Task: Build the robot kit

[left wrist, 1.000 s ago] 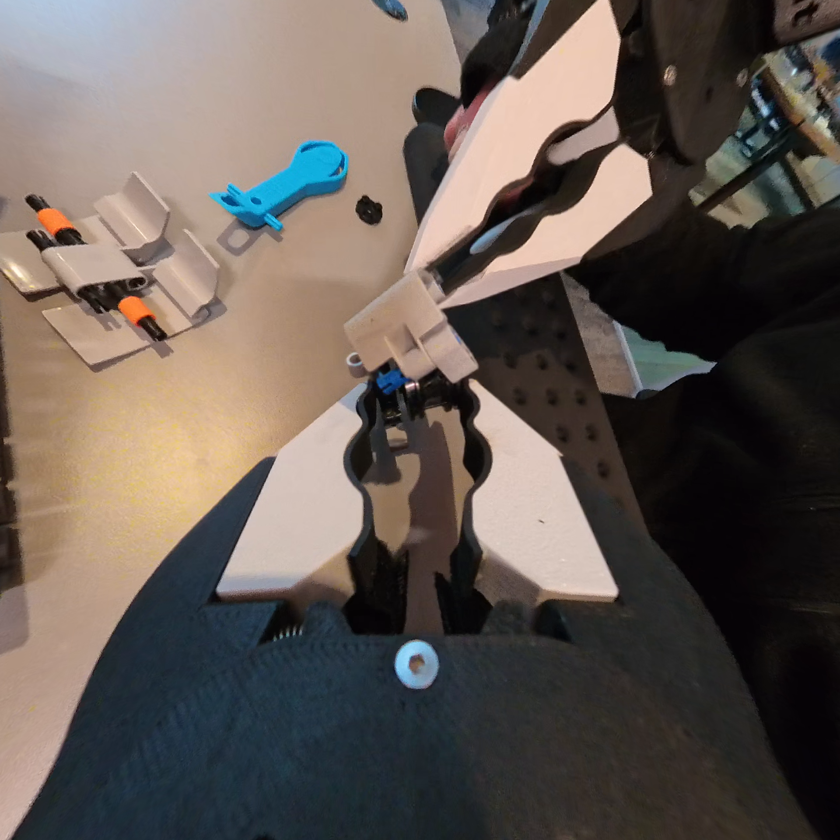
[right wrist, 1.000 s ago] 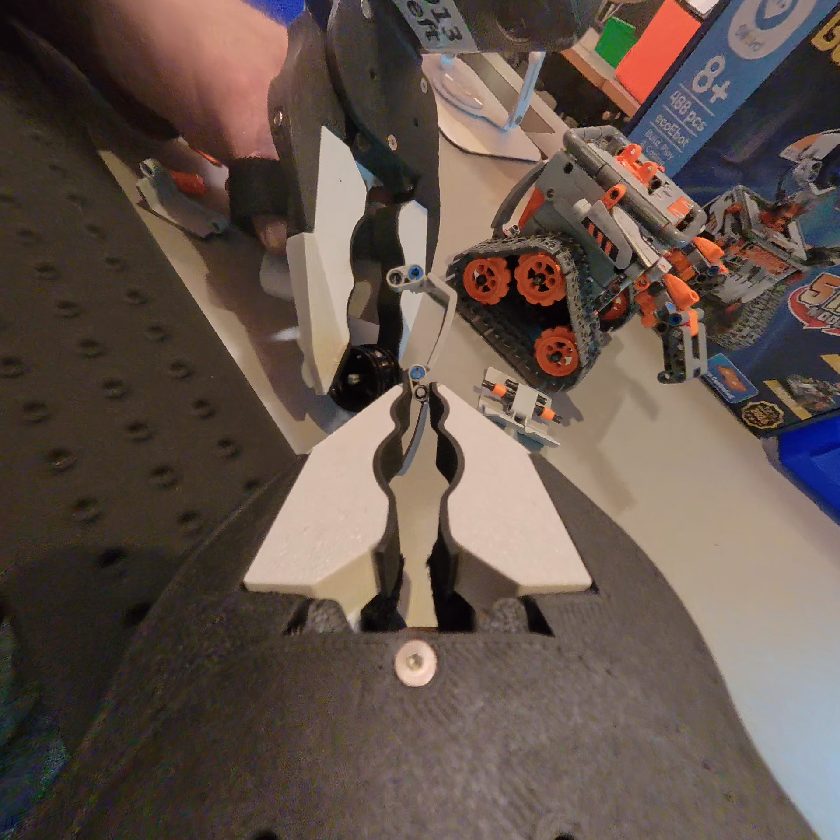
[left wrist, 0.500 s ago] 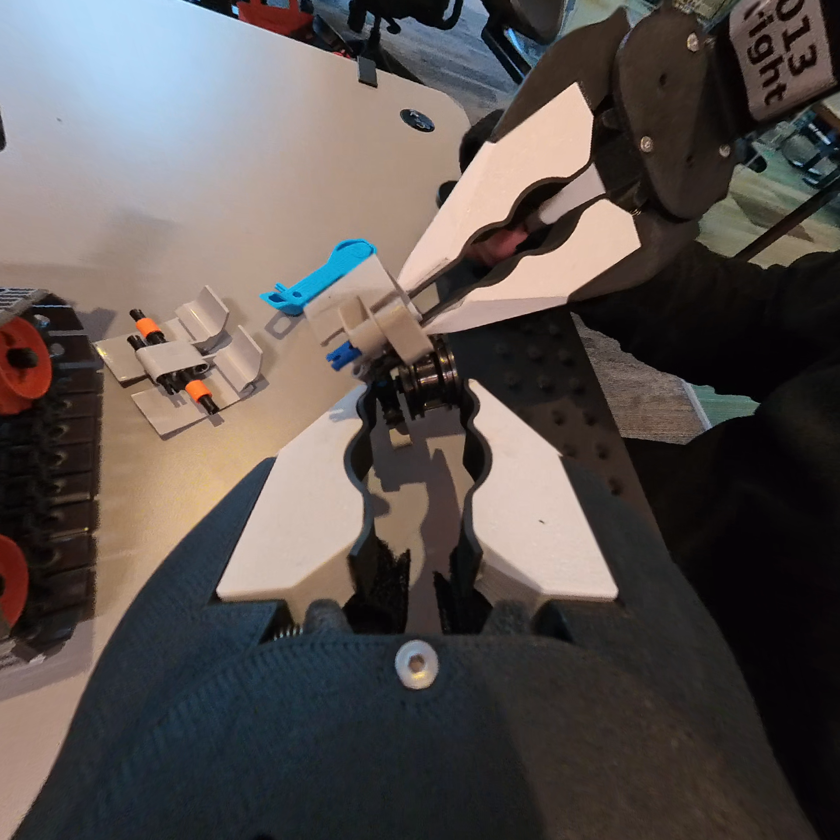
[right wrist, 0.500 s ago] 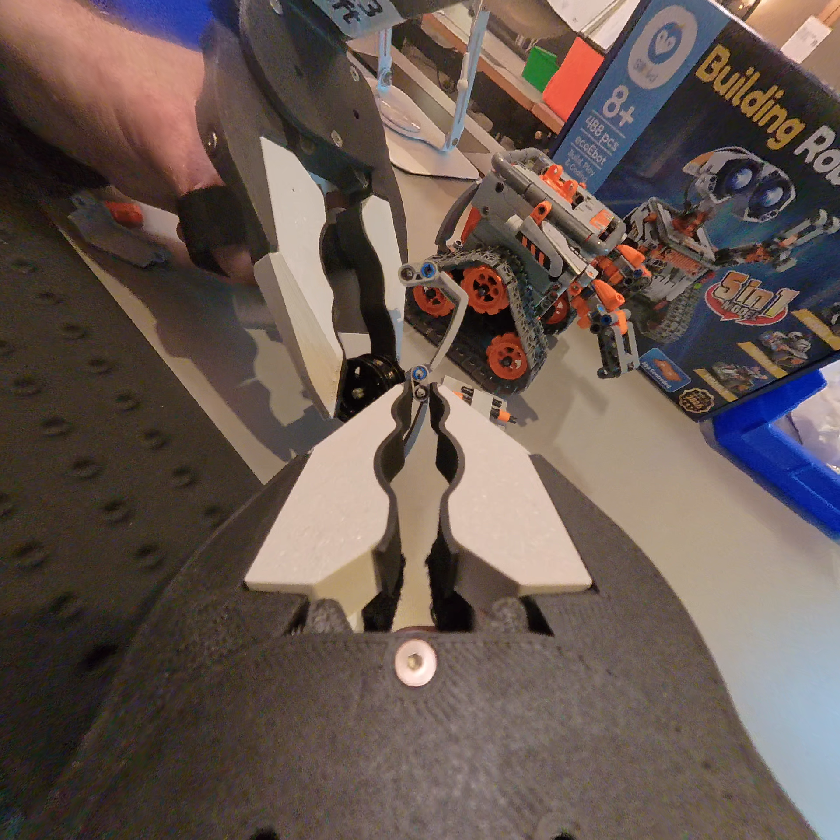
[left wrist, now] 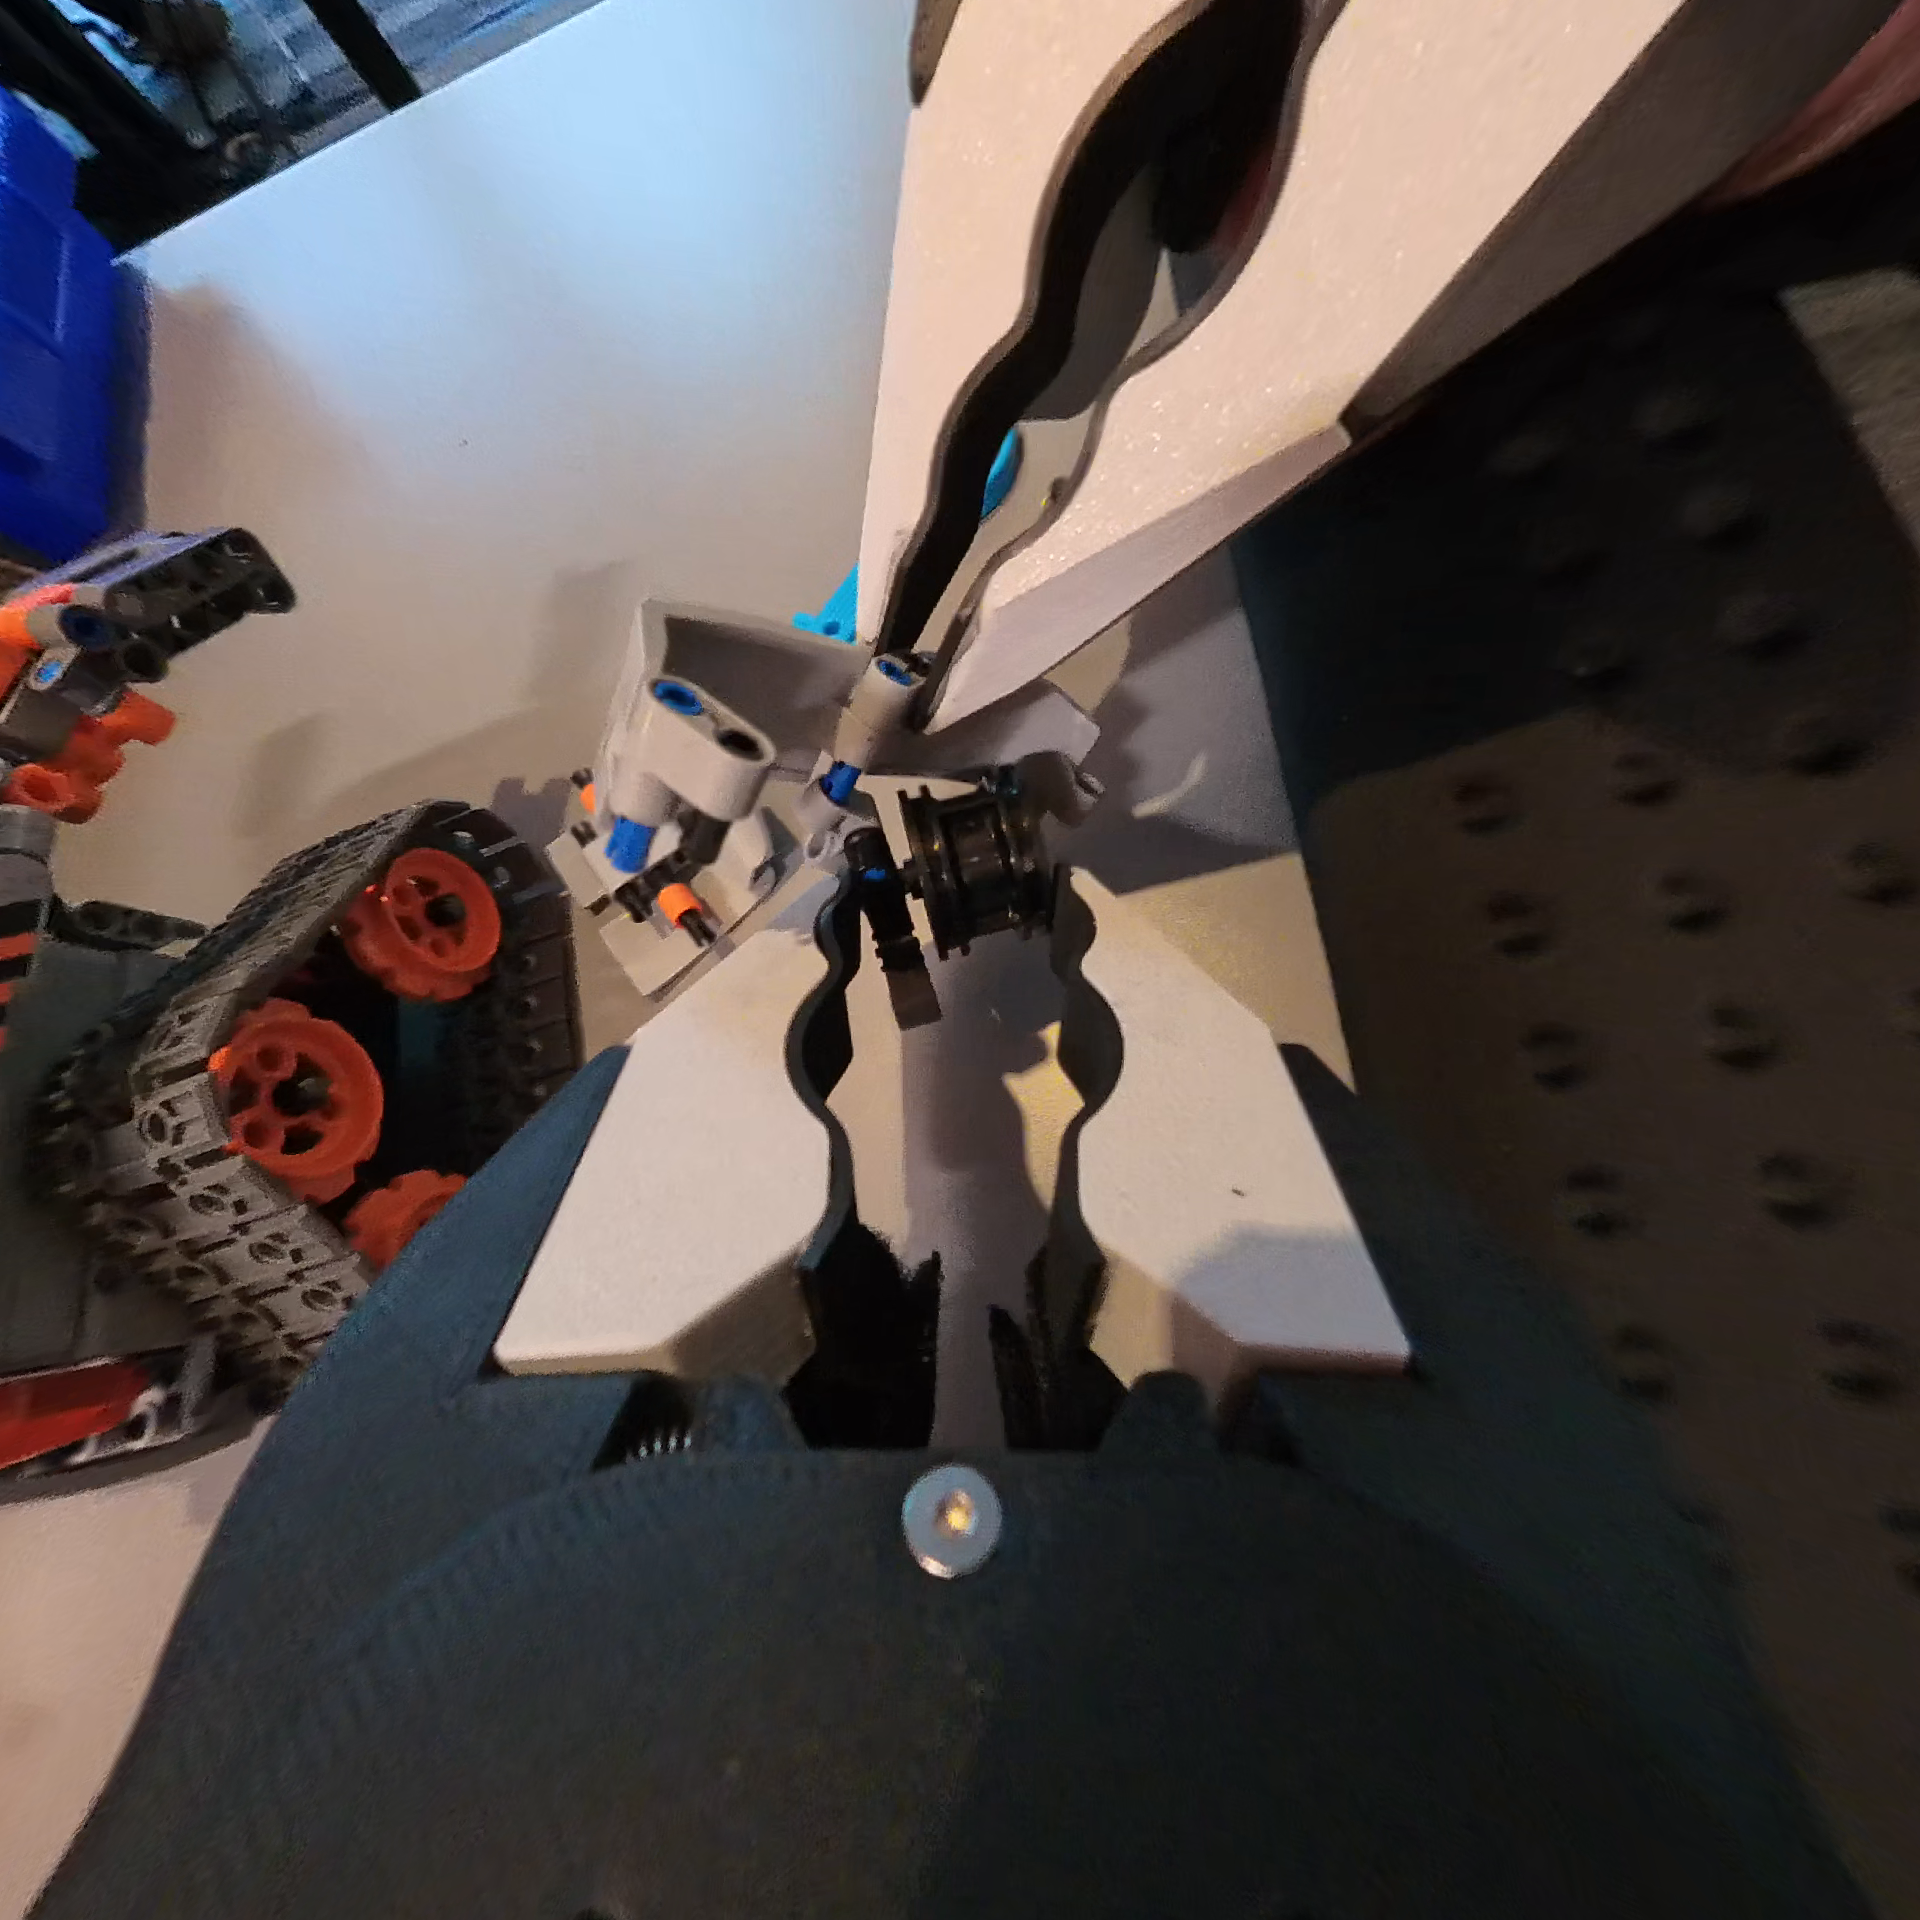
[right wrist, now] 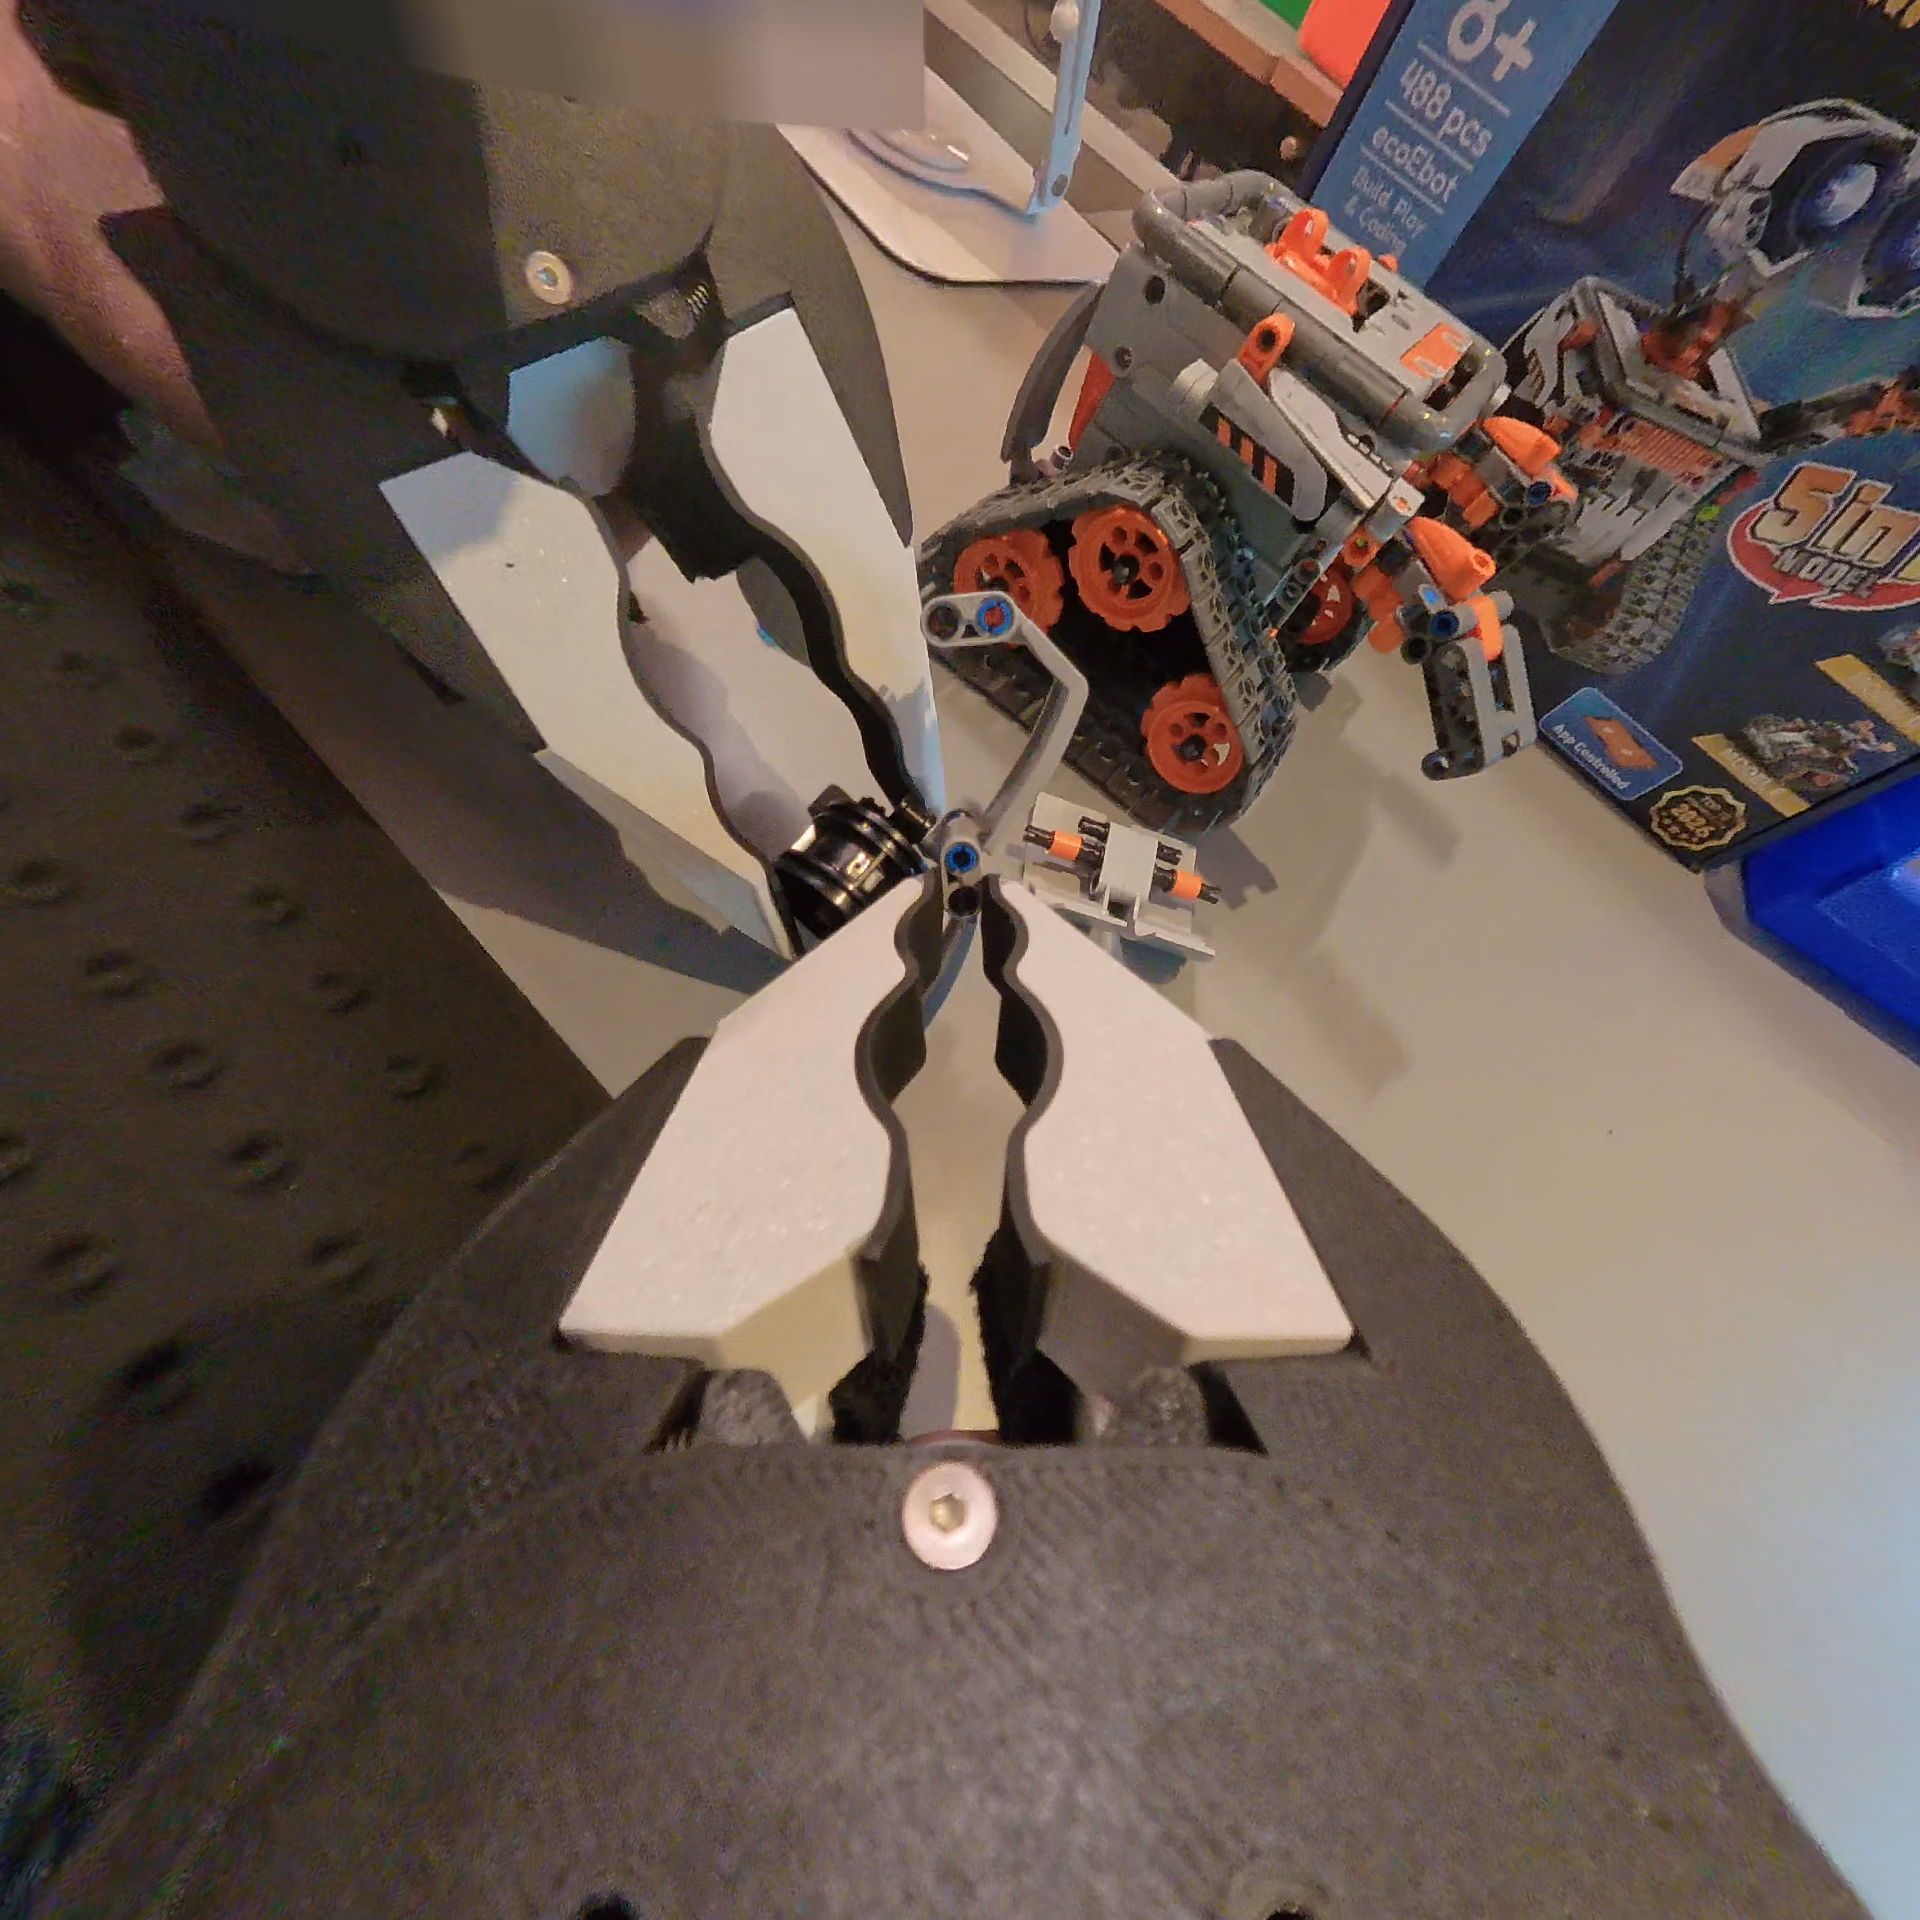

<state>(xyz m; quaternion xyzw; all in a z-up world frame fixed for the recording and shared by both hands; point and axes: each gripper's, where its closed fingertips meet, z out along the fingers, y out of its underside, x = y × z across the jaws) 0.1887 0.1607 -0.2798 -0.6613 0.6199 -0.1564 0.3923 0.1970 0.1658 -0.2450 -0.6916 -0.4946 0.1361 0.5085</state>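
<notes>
Now, left wrist view: my left gripper (left wrist: 951,914) has its jaws partly spread, pinching a black pulley wheel (left wrist: 971,868) on a short black axle at the tips.
Left view, other gripper: the right gripper (left wrist: 914,675) comes in from the top, its tips pressed on a grey beam assembly (left wrist: 727,717) with blue pins, just above the wheel; I cannot tell whether they touch.
Left view, only here: a bright blue tool (left wrist: 836,608) peeks out behind the right gripper's fingers, and the assembly shows a hollow grey panel.
Left view, surroundings: a tracked robot model (left wrist: 260,1039) with orange wheels stands at left on the white table (left wrist: 520,364); a small grey piece with orange bushes (left wrist: 665,914) lies between it and my tips.
Right wrist view: my right gripper (right wrist: 961,904) has its jaws nearly together, pinching the lower end of the grey beam assembly (right wrist: 1023,727), which curves upward.
Right view, other gripper: the left gripper (right wrist: 852,862) reaches in from upper left, with the pulley wheel (right wrist: 847,862) at its tips, just beside mine.
Right view, only here: a printed toy box (right wrist: 1714,436) stands behind the robot model (right wrist: 1226,540), a blue bin (right wrist: 1839,925) at right, a perforated dark mat (right wrist: 208,935) at left.
In the way: each gripper's fingers hide the joint between wheel and assembly.
</notes>
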